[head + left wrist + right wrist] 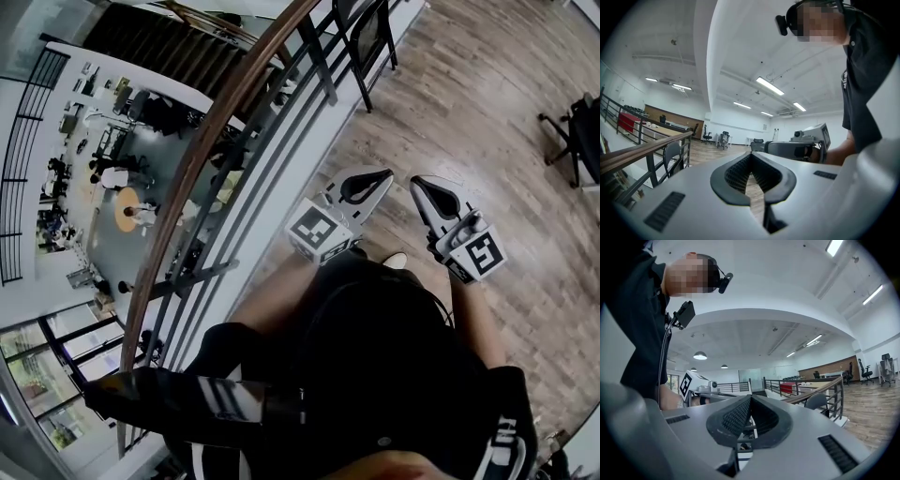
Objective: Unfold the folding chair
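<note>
Head view: we hold the left gripper [380, 178] and right gripper [424, 187] level, side by side near the railing [234, 103]; the folding chair [370, 37] stands further along it. Left gripper view: our fingers meet, holding nothing. Right gripper view: fingers together, empty; the chair sits just beside the railing.

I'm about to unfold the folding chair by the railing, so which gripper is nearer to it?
Left. The left gripper points almost straight at the folding chair ahead; the right gripper is beside it, farther from the railing.
</note>
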Available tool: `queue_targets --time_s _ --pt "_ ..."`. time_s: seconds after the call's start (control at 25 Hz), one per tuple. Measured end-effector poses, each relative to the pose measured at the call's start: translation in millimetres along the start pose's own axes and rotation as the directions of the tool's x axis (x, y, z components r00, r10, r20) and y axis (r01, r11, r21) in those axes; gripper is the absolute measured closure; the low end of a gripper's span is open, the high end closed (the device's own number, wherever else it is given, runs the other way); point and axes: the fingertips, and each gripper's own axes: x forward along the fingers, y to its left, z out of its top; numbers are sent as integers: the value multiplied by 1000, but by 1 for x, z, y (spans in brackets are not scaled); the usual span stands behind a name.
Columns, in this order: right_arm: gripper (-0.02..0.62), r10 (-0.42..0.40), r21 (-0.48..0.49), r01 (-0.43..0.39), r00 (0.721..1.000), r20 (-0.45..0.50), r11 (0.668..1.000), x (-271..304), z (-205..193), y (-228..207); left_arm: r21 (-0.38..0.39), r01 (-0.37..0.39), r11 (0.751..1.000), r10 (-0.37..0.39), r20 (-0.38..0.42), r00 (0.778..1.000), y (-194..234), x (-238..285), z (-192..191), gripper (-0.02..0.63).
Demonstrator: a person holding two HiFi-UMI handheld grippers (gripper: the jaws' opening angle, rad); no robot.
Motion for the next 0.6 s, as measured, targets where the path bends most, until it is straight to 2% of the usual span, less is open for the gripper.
queue_targets --time_s 0.2,0.36,0.6 --pt "589 32 -8 -32 999 0 999 8 -2 8 9 -9 1000 9 33 999 3 -10 7 603" --pt "589 44 8 -44 999 -2 999 20 -2 6 32 -20 999 19 15 1000 11 -14 4 603" --pt "589 59 4 -59 998 -13 998 42 -7 8 16 -31 999 31 0 1000 30 -22 0 603"
